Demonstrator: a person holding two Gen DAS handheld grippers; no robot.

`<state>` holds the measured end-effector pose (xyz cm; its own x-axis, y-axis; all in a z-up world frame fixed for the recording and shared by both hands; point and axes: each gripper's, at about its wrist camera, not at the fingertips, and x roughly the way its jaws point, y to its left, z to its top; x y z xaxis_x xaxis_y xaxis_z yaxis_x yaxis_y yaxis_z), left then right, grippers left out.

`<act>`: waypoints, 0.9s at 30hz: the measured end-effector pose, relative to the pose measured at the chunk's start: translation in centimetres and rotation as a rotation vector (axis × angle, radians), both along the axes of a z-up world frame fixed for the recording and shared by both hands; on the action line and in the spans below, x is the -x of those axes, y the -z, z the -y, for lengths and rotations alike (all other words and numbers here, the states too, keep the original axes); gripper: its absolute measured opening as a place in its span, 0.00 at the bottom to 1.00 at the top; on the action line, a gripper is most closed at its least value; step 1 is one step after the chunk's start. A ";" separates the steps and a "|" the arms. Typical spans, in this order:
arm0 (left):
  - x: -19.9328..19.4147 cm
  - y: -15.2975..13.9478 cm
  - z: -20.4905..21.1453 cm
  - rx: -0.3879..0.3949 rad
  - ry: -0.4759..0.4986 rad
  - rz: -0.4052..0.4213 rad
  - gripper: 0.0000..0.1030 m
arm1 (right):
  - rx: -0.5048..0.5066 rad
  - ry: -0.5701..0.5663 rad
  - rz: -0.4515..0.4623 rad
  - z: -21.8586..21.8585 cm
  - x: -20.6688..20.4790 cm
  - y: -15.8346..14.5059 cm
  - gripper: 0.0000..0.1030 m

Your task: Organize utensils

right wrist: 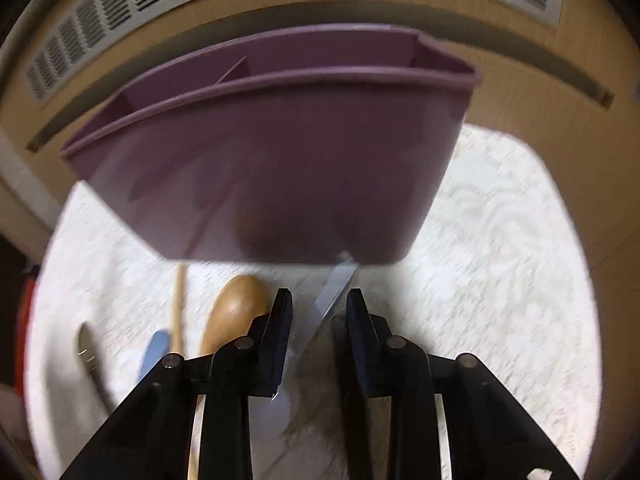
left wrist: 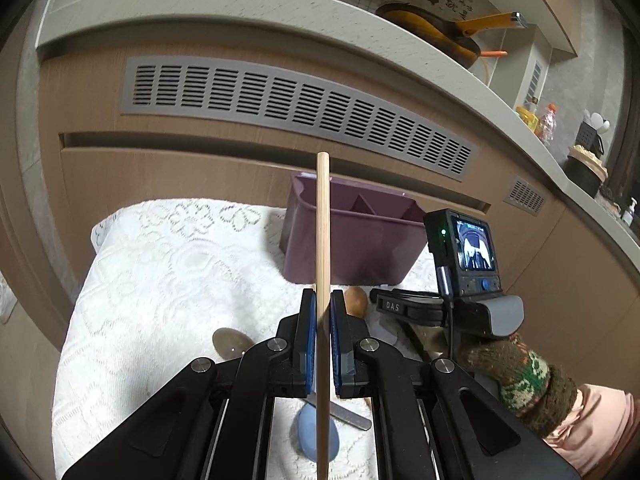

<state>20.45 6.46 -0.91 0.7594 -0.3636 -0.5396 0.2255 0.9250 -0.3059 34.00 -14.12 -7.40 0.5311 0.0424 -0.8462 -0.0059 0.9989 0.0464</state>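
Note:
My left gripper (left wrist: 322, 300) is shut on the wooden handle (left wrist: 322, 240) of a spatula whose blue head (left wrist: 308, 436) hangs low over the white lace cloth (left wrist: 168, 280). The purple divided utensil holder (left wrist: 360, 240) stands beyond it. My right gripper (right wrist: 318, 300) is open, low over the cloth (right wrist: 500, 260), close in front of the holder (right wrist: 272, 160). A metal knife blade (right wrist: 336, 284) lies between its fingers, untouched. A wooden spoon (right wrist: 236, 312) lies just left of it. The right gripper also shows in the left wrist view (left wrist: 404, 306).
A metal spoon (left wrist: 230, 342) lies on the cloth at left, also in the right wrist view (right wrist: 86, 350). A brown cabinet front with a grey vent (left wrist: 300, 116) rises behind the holder. A counter above carries a yellow pan (left wrist: 440, 32) and bottles (left wrist: 536, 120).

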 end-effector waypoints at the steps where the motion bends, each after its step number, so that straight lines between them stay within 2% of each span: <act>1: 0.0 0.1 -0.1 0.004 -0.001 -0.003 0.06 | -0.006 0.000 -0.011 0.0 -0.2 0.2 0.26; 5: 0.2 0.2 -0.1 0.010 0.000 -0.006 0.06 | 0.013 -0.055 -0.023 -0.1 0.0 0.1 0.12; 6: 0.3 0.2 -0.1 0.010 0.002 -0.006 0.06 | 0.007 -0.072 -0.029 0.1 0.4 0.1 0.11; 13: 0.8 -0.2 1.0 0.007 0.023 -0.010 0.06 | -0.134 -0.146 -0.010 3.2 5.6 -2.4 0.11; 16: 1.1 -0.4 1.6 0.008 0.032 -0.009 0.06 | -0.157 -0.174 0.006 4.1 7.5 -3.4 0.11; 20: 1.4 -0.6 1.6 0.000 0.030 -0.010 0.06 | -0.206 -0.219 -0.022 3.8 8.4 -4.0 0.11; 22: 1.6 -0.8 1.6 -0.004 0.027 -0.011 0.06 | -0.197 -0.230 -0.014 4.0 9.3 -4.2 0.11; 24: 1.5 -0.9 1.6 -0.003 0.023 -0.011 0.06 | -0.210 -0.242 0.010 4.2 10.4 -4.5 0.11; 27: 1.6 -1.3 1.9 -0.003 0.024 -0.003 0.06 | -0.222 -0.251 0.094 4.2 11.5 -5.9 0.11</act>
<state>18.82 4.58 0.43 0.7489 -0.3803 -0.5427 0.2469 0.9201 -0.3040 22.51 -18.37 -1.47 0.5563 0.3591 -0.7494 -0.2645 0.9314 0.2500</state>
